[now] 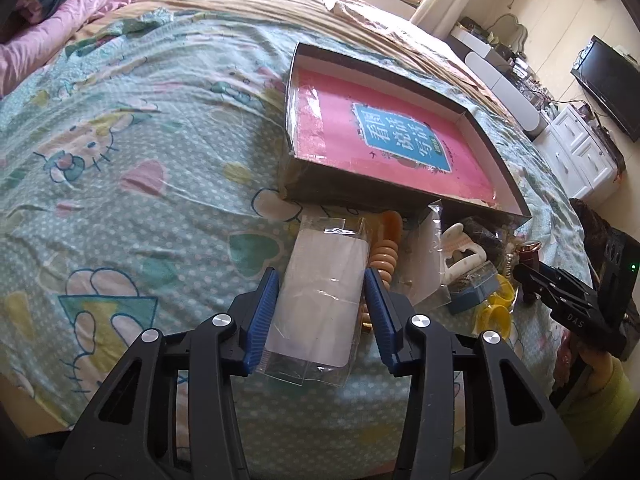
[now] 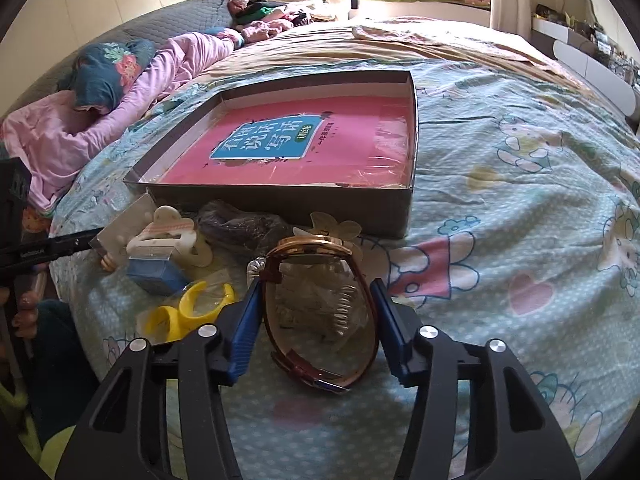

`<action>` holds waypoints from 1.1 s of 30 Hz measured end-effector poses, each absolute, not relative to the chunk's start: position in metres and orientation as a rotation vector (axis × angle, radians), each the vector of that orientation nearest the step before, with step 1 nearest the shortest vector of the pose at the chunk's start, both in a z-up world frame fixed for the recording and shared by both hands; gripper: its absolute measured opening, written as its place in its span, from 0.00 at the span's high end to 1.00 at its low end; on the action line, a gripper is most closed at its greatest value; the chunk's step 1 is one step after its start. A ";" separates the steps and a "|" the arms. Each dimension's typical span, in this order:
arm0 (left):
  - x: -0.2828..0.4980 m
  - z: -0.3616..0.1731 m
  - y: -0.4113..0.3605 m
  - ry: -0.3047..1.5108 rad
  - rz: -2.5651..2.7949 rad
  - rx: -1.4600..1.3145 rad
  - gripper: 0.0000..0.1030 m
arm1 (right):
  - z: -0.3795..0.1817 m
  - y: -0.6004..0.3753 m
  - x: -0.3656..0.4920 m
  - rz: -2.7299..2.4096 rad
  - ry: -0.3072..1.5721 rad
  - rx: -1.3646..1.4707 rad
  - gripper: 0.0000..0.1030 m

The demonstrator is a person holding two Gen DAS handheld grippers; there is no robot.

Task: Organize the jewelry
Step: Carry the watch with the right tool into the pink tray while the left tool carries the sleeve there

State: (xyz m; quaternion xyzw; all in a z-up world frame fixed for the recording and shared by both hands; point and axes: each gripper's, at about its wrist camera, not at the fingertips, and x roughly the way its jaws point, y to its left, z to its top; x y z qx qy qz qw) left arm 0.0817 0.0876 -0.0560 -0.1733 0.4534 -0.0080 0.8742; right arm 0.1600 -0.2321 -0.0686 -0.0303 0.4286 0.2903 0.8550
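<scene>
Here, my left gripper (image 1: 322, 280) clamps its ribbed blue pads on the two edges of a clear plastic sleeve (image 1: 320, 292) holding a white card, flat and glossy. My right gripper (image 2: 316, 292) presses its pads on either side of a wristwatch (image 2: 320, 308), whose brown leather strap forms an oval loop under a gilt round case; the buckle end lies nearest me.

Just beyond both tools the jewelry lies heaped on the printed cotton bedsheet (image 2: 520, 200): a cream plastic hair claw (image 2: 168, 236), a small blue box (image 2: 158, 272) with a clear lid, yellow plastic rings (image 2: 192, 304), a dark netted bundle (image 2: 240, 228) and a string of orange beads (image 1: 386, 248).

Behind the heap sits a shallow grey cardboard tray (image 2: 280, 200) with white inner walls; a pink booklet (image 2: 304, 148) under clear film lies flat in it.
</scene>
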 end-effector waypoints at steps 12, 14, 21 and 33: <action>0.089 -0.027 0.091 0.880 0.003 -0.332 0.65 | -0.038 -0.256 0.160 0.585 0.810 0.001 0.57; 0.094 -0.023 0.091 0.872 0.005 -0.329 0.65 | -0.030 -0.255 0.164 0.585 0.790 0.002 0.57; 0.114 -0.006 0.090 0.828 0.007 -0.321 0.65 | -0.012 -0.244 0.181 0.598 0.741 0.018 0.57; 0.170 -0.006 0.081 0.822 -0.005 -0.326 0.65 | 0.001 -0.209 0.221 0.603 0.712 0.001 0.57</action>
